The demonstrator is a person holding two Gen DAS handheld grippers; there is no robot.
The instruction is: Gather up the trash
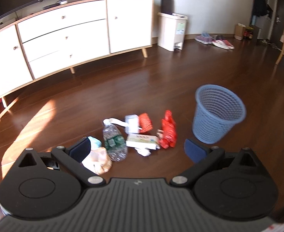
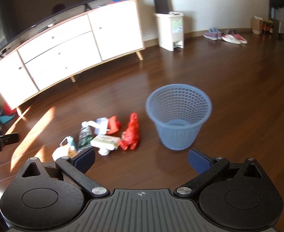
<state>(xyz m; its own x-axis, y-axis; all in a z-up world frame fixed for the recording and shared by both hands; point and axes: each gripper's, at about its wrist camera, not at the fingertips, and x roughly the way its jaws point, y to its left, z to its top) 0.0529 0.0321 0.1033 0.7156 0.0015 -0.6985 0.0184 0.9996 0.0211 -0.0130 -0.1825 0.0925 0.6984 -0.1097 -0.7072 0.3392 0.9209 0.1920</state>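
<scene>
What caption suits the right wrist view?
Open right tongs above wooden floor, facing scattered trash beside an empty blue basket.

Wood floor (image 1: 161,81) – trash pile (image 1: 134,135), blue basket (image 1: 219,114).

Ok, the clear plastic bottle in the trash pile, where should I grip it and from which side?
Probably the bottle mid-body, about at its green label, jaws across its width, coming down from above. It lies flat, cap end pointing away toward the cabinet, with a pale bag against one side and a tissue pack near the other. The left gripper is open and looks nearest.
</scene>
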